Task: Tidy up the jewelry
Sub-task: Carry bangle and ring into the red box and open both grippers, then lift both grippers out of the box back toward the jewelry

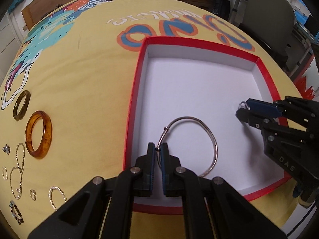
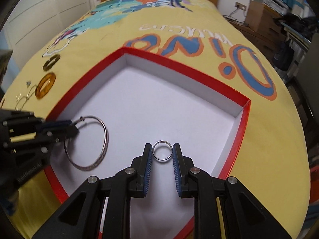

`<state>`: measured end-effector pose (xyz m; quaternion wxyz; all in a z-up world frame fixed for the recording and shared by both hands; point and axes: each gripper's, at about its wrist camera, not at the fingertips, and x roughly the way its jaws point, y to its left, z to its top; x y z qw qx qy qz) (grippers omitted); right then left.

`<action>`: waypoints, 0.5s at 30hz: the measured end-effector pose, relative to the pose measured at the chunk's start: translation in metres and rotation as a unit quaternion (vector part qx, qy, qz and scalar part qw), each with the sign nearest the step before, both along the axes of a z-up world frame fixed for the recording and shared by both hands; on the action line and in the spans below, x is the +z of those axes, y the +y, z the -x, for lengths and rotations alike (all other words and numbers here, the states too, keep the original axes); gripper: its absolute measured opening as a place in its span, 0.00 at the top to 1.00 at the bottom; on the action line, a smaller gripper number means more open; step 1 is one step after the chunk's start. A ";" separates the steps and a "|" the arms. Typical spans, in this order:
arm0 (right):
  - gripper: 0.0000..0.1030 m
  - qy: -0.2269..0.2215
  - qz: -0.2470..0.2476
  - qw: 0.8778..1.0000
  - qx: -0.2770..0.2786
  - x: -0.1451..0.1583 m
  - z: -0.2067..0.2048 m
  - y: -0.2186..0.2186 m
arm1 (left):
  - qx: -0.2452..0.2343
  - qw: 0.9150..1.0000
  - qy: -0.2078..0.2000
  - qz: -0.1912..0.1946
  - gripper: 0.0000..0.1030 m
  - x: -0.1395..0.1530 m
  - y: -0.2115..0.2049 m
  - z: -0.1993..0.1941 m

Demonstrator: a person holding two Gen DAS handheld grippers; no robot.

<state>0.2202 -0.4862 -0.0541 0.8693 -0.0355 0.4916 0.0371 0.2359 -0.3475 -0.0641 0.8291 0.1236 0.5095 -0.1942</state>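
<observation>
A red box [image 1: 132, 103] with a white inside lies on the yellow bedspread. My left gripper [image 1: 158, 146] hangs over the box's near left part, shut on a thin silver bangle [image 1: 214, 139] near its small bead clasp. The bangle's far side rests on or just above the white floor. My right gripper [image 2: 162, 146] is shut on a small silver ring [image 2: 162, 159], held flat between the blue pads over the box's near right part. In the right wrist view the left gripper [image 2: 74, 127] and the bangle [image 2: 105, 137] show at the left; in the left wrist view the right gripper [image 1: 242, 108] shows at the right.
More jewelry lies on the bedspread [image 1: 89, 79] left of the box: an amber bangle [image 1: 38, 134], a dark green bangle [image 1: 22, 105], thin chains [image 1: 18, 171], small rings, a twisted ring [image 1: 56, 198] and a beaded bracelet [image 1: 17, 213]. A chair [image 1: 269, 20] stands beyond the bed's right edge.
</observation>
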 end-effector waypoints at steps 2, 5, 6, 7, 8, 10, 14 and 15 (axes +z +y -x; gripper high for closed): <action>0.78 0.003 0.004 1.000 0.005 0.000 0.000 0.000 | -0.002 1.000 -0.009 -0.004 0.93 0.000 -0.001 0.003; 0.74 0.002 0.017 1.000 0.009 0.002 0.003 -0.001 | 0.000 1.000 -0.005 0.004 0.93 0.002 0.001 0.003; 0.74 -0.001 0.013 1.000 0.007 0.005 0.006 -0.003 | 0.000 1.000 -0.002 0.008 0.93 0.003 0.002 0.003; 0.73 -0.006 0.012 1.000 0.004 0.009 0.009 -0.005 | -0.001 1.000 0.002 0.015 0.92 0.005 0.003 0.003; 0.71 -0.012 0.012 1.000 0.001 0.015 0.013 -0.006 | -0.001 1.000 0.003 0.021 0.92 0.008 0.004 0.004; 0.71 -0.027 0.008 1.000 -0.005 0.028 0.026 -0.009 | -0.003 0.999 0.001 0.036 0.90 0.017 0.009 0.009; 0.70 -0.051 0.007 0.998 -0.024 0.053 0.050 -0.013 | -0.003 0.998 -0.020 0.058 0.74 0.042 0.022 0.026; 0.69 -0.056 0.005 0.998 -0.030 0.059 0.057 -0.014 | 0.001 0.998 -0.026 0.065 0.70 0.049 0.029 0.031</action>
